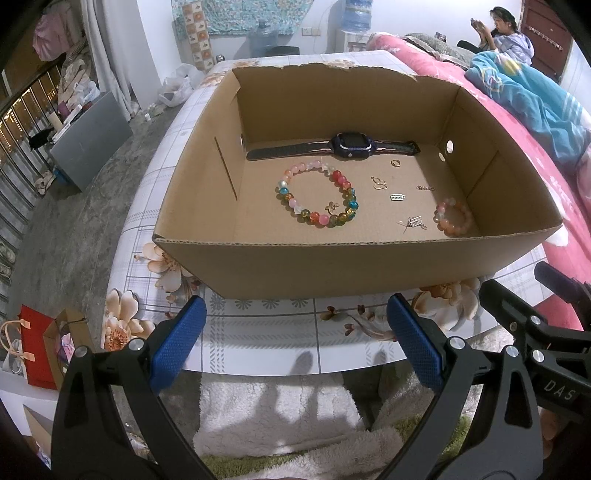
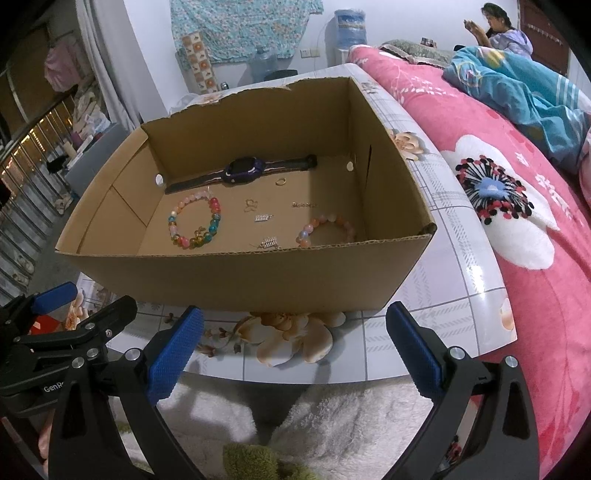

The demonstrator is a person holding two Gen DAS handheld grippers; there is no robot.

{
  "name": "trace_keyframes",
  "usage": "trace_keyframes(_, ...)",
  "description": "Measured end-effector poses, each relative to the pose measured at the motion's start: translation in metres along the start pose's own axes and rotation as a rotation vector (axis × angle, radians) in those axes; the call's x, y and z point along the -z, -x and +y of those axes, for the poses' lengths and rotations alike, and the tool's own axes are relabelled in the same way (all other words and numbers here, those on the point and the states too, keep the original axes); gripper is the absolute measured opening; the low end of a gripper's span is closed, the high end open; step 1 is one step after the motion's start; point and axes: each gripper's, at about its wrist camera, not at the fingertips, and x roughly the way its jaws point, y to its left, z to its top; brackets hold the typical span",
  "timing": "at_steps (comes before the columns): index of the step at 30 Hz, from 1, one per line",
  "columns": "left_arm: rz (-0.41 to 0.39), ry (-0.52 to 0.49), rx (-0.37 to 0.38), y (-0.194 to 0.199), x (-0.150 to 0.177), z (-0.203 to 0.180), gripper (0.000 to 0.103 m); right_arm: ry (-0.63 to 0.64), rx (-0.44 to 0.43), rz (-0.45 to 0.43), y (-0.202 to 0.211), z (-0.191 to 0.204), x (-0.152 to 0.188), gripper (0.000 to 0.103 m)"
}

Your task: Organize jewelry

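Observation:
An open cardboard box [image 1: 332,266] [image 2: 240,277] stands on a floral-topped table. Inside lie a dark smartwatch [image 1: 349,146] [image 2: 242,168], a multicoloured bead bracelet [image 1: 317,192] [image 2: 195,221], a smaller pink bead bracelet [image 1: 454,218] [image 2: 325,229], a ring [image 1: 395,162] [image 2: 281,181], and several small metal charms [image 1: 397,197] [image 2: 263,218]. My left gripper [image 1: 295,339] hangs open before the box's near wall, holding nothing. Beside it my right gripper [image 2: 293,343] is open and empty too, also short of the box.
The table's [image 1: 258,332] [image 2: 461,295] near edge lies just under my fingertips. A pink bed [image 2: 535,221] with a blue blanket [image 1: 535,96] borders the table on the right. A person [image 1: 506,33] sits at the far right. A red gift bag [image 1: 37,347] stands on the floor left.

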Motion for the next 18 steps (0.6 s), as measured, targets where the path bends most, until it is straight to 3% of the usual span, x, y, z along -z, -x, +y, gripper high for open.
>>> trace_keyframes(18, -0.001, 0.000, -0.004, -0.0007, -0.0005, -0.0010, 0.095, -0.005, -0.003, 0.005, -0.0039, -0.0005, 0.0019, 0.096)
